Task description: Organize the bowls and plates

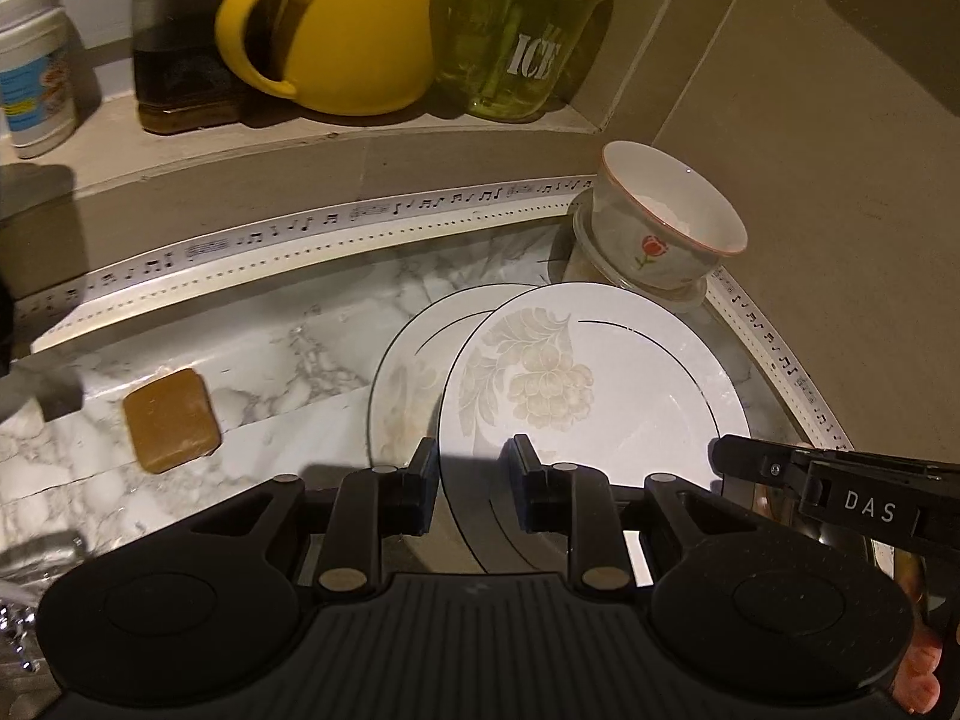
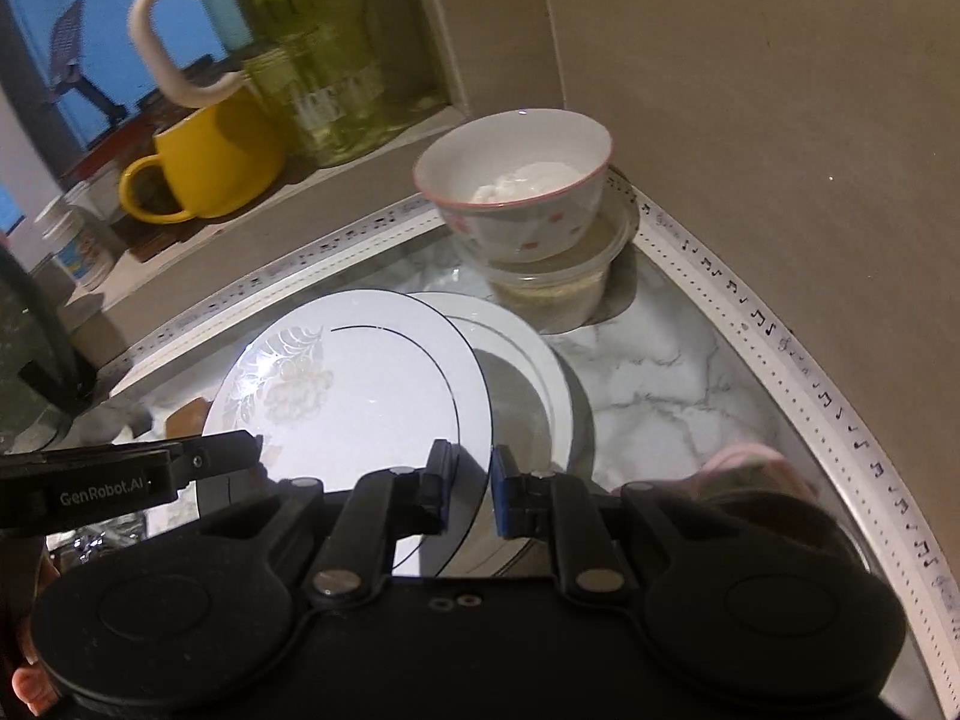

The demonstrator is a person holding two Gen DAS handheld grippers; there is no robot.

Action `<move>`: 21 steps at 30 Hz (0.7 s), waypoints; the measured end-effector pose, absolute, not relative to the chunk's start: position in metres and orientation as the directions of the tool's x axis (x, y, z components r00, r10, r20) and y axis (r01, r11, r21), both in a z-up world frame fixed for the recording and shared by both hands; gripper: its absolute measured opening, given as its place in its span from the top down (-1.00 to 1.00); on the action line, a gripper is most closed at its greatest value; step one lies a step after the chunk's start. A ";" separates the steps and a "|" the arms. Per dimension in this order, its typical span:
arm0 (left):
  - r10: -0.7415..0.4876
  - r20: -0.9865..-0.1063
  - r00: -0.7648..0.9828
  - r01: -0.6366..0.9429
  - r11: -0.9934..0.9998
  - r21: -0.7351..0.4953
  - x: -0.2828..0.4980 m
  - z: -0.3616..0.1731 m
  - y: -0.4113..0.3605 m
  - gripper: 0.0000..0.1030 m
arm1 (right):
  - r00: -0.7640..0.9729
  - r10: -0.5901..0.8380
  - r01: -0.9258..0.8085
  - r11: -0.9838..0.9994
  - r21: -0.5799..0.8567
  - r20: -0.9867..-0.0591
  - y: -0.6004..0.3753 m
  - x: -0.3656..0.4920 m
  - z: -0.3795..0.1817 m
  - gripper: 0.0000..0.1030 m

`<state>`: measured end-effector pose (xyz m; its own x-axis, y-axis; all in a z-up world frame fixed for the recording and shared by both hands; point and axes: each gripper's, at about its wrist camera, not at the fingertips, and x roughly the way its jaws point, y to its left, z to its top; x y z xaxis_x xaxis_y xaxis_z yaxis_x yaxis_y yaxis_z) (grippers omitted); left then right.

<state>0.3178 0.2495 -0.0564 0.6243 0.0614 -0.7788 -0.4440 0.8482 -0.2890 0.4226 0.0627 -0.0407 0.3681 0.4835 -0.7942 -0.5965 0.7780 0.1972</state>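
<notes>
Both grippers, left [image 1: 471,486] and right [image 2: 469,489], clamp floral plate [image 1: 600,384]; labels "DAS", "GenRobot.AI".

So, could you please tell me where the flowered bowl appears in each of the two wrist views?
Left wrist view: the flowered bowl is upper right, nested in a clear container, beyond the plates.
Right wrist view: the flowered bowl is upper centre, in the same clear container, beyond the plates.
Shared landmark: the yellow mug on the ledge, left of the bowl in both.
</notes>
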 end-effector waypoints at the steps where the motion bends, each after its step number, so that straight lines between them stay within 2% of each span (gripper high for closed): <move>1: 0.056 -0.781 0.622 -0.441 0.849 -0.291 0.321 -0.058 0.250 0.55 | 0.368 0.479 -0.590 0.783 0.198 -0.797 0.063 0.426 -0.042 0.72; 21: -0.030 -0.809 0.587 -0.440 0.827 -0.349 0.355 -0.098 0.258 0.54 | 0.328 0.416 -0.548 0.815 0.187 -0.848 0.060 0.455 -0.070 0.75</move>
<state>0.3551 0.2576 -0.0985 0.5872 -0.0297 -0.8089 -0.4395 0.8275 -0.3495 0.4550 0.0600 -0.0696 0.3285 0.4156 -0.8482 -0.5479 0.8153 0.1873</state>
